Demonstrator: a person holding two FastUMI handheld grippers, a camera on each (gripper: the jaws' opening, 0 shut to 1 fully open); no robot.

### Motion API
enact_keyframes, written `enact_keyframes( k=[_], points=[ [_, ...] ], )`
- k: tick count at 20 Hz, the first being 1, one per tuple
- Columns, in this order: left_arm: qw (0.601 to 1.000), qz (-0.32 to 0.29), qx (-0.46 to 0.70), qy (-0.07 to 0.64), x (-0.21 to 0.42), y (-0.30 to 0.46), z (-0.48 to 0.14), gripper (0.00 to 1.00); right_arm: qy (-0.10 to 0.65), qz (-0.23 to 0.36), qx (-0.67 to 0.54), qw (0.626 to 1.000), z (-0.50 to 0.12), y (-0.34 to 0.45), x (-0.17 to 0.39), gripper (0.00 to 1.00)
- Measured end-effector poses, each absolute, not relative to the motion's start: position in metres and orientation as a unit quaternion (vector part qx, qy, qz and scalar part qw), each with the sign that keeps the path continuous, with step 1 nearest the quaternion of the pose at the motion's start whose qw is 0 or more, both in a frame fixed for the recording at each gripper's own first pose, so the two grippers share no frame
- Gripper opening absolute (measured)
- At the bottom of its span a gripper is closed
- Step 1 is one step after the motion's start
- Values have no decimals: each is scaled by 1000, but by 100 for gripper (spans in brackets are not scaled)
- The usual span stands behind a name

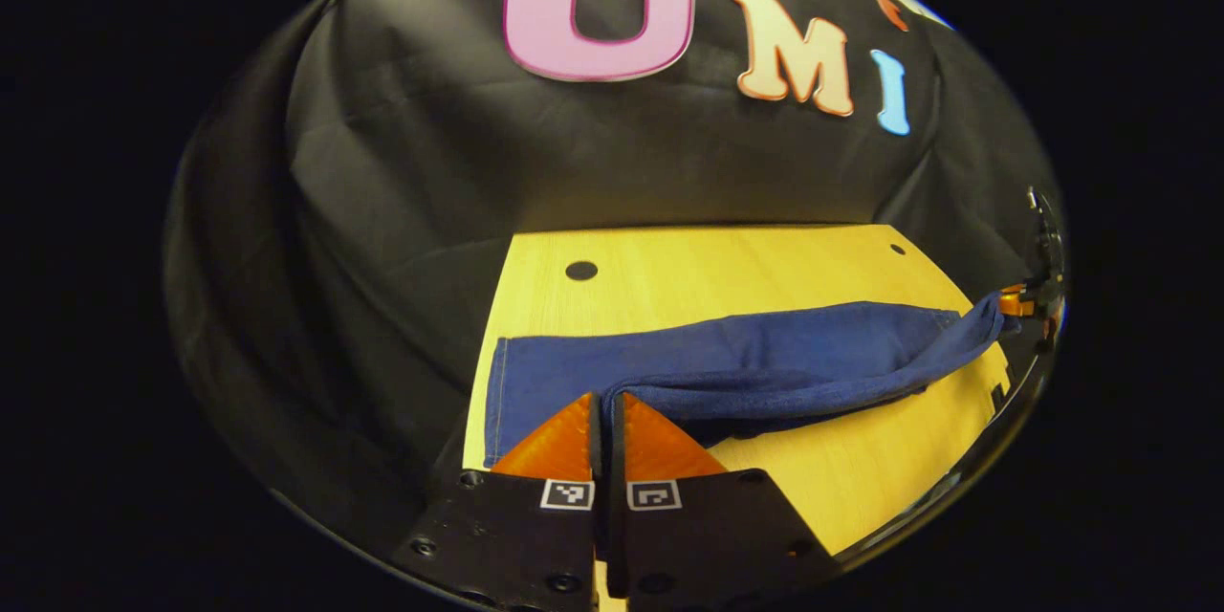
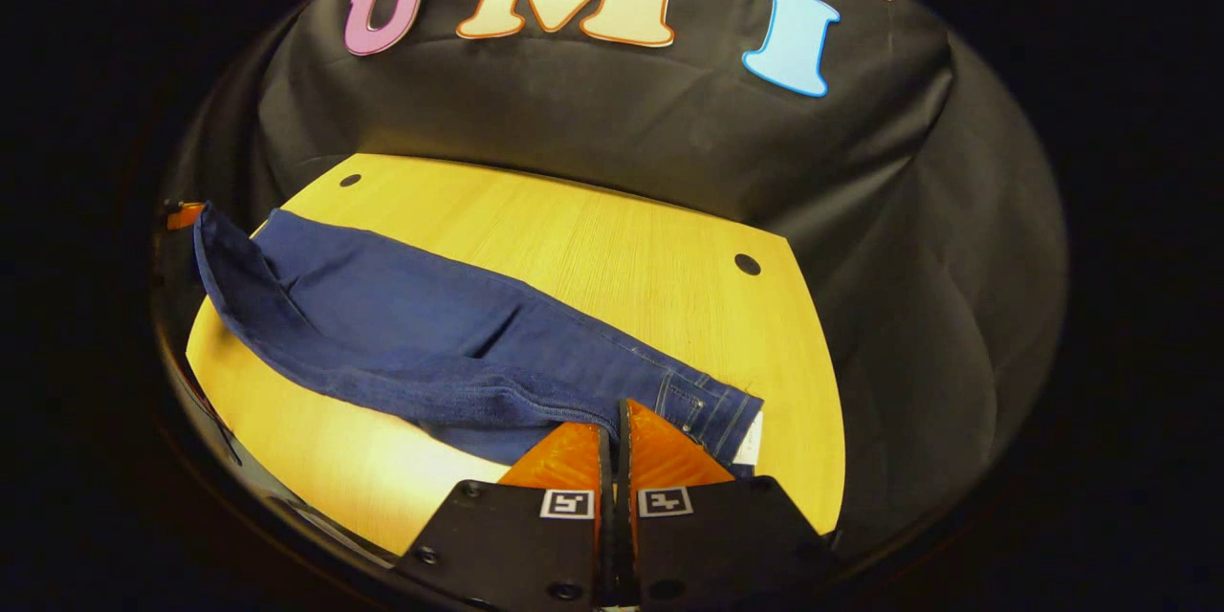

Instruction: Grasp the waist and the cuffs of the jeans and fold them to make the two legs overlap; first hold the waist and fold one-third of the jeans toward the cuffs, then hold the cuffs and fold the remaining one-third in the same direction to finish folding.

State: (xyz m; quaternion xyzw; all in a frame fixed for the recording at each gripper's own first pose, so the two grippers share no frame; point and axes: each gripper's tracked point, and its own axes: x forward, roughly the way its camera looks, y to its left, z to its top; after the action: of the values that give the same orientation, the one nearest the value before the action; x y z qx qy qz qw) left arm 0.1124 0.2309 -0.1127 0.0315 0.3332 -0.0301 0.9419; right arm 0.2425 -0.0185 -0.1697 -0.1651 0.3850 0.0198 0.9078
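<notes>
Dark blue jeans lie stretched across the yellow wooden table. In the left gripper view, my left gripper is shut on the near leg's cuff edge, while the other leg's cuff lies flat on the table. Far right, my right gripper pinches the waist end, lifted slightly. In the right gripper view, my right gripper is shut on the waist of the jeans, beside the stitched pocket. The left gripper holds the raised cuff at the far left.
The table has small dark holes near its back corners. Black cloth walls rise close behind the table and along its sides. The table's front edge runs just below the jeans.
</notes>
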Motion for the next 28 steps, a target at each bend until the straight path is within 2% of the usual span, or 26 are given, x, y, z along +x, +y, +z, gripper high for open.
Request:
enact_keyframes(
  k=[2, 5, 11, 13, 14, 15, 16, 17, 18, 20, 22, 23, 25, 28],
  points=[
    [930, -24, 18, 367, 124, 237, -130, 0, 399, 16, -150, 904, -180, -20, 264, 0],
    [919, -19, 24, 393, 152, 240, -142, 0, 418, 5, -127, 900, -200, -22, 291, 2],
    [909, -14, 102, 404, 204, 245, -163, 0, 435, -6, -141, 889, -251, -25, 334, 2],
    [908, -7, 106, 406, 216, 247, -174, 0, 438, -5, -151, 886, -264, -25, 341, 0],
    [909, -3, 103, 403, 222, 246, -177, 0, 439, -4, -153, 885, -266, -25, 343, 3],
    [912, 3, 99, 398, 226, 248, -181, 0, 439, -5, -150, 886, -269, -26, 345, 0],
    [915, 13, 95, 393, 230, 250, -181, 0, 435, -6, -147, 888, -268, -26, 348, 3],
    [916, 24, 90, 389, 234, 254, -185, 4, 425, -7, -145, 893, -266, -26, 352, 3],
    [917, 35, 87, 389, 236, 258, -187, 4, 415, -14, -148, 898, -262, -30, 355, 10],
    [917, 66, 91, 382, 234, 269, -185, 52, 395, -19, -151, 906, -254, -38, 359, 45],
    [933, 100, 86, 334, 240, 283, -166, 100, 359, -11, -110, 927, -237, -33, 364, 81],
    [941, 116, 83, 306, 241, 287, -155, 95, 339, -6, -72, 938, -221, -27, 363, 99],
    [954, 138, 79, 254, 235, 287, -123, 96, 295, -10, -5, 955, -190, -26, 361, 100],
    [972, 133, 65, 183, 223, 264, -86, 96, 262, -37, 48, 963, -152, -52, 344, 100]
  ],
)
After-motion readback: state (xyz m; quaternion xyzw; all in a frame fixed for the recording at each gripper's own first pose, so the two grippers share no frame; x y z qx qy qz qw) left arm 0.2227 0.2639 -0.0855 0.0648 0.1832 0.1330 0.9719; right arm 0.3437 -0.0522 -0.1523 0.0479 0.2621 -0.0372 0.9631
